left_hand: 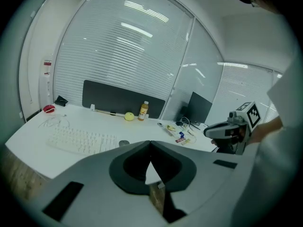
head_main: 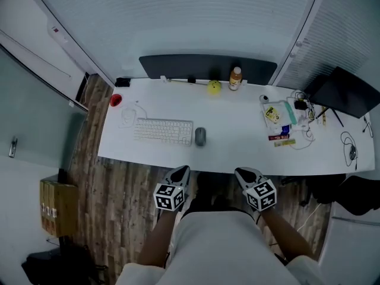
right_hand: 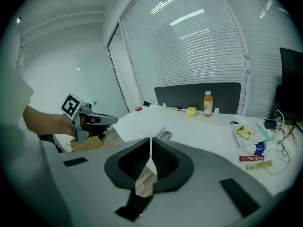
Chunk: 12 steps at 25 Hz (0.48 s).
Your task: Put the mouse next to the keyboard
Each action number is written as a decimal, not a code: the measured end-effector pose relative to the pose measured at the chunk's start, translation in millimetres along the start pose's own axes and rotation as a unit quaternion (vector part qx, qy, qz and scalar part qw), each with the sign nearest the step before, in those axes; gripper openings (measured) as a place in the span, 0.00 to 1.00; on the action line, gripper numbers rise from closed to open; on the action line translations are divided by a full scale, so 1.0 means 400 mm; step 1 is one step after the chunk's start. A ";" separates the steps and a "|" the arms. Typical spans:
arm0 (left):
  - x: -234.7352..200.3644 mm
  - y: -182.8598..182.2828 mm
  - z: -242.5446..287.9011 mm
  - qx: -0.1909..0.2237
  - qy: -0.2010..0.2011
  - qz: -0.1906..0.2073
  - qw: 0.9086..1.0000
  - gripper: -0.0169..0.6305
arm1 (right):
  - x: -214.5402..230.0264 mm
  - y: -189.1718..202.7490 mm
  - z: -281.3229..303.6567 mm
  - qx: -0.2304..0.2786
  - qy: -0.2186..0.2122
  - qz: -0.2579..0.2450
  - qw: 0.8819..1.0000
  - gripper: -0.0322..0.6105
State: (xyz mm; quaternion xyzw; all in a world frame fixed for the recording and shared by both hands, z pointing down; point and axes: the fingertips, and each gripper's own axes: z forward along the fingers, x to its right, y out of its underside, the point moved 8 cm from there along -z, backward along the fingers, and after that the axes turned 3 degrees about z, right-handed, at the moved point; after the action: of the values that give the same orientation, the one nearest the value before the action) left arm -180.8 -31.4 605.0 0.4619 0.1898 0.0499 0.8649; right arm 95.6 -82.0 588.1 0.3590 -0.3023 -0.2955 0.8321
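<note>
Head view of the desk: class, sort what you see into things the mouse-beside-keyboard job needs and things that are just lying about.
Belongs to the job:
mouse
keyboard

Just lying about:
yellow ball
orange bottle
red object
snack packets
dark monitor

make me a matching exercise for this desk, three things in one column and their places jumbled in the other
1 grey oval mouse
2 yellow round ball
3 small red object

a back-left corner of the white table
b just right of the white keyboard
c beside the orange bottle, at the back edge

Pairs: 1-b, 2-c, 3-a
</note>
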 end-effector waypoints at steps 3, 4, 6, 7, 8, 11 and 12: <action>0.033 0.017 -0.043 0.007 -0.005 0.000 1.000 0.05 | -0.009 0.020 -0.022 0.006 -0.005 0.000 1.000 0.11; 0.044 0.021 -0.056 0.010 -0.006 0.002 1.000 0.05 | -0.011 0.026 -0.027 0.006 -0.006 0.000 1.000 0.11; 0.066 0.028 -0.080 0.011 -0.007 0.009 1.000 0.05 | -0.016 0.035 -0.035 0.007 -0.005 0.000 1.000 0.11; 0.076 0.032 -0.090 0.010 -0.007 0.015 1.000 0.05 | -0.019 0.039 -0.039 0.007 -0.005 0.001 1.000 0.11; 0.085 0.036 -0.101 0.008 -0.008 0.024 1.000 0.05 | -0.024 0.042 -0.043 0.006 -0.005 0.001 1.000 0.11; 0.101 0.045 -0.128 0.007 -0.006 0.038 0.999 0.05 | -0.044 0.047 -0.051 0.008 -0.009 -0.008 1.000 0.11; 0.103 0.048 -0.135 0.010 -0.005 0.037 0.999 0.05 | -0.049 0.046 -0.053 0.009 -0.010 -0.013 1.000 0.11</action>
State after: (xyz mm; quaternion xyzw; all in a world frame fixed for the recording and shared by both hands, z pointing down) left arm -161.4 32.3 582.0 0.4770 0.1687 0.0773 0.8591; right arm 103.2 -48.8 584.7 0.3675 -0.3085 -0.3070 0.8219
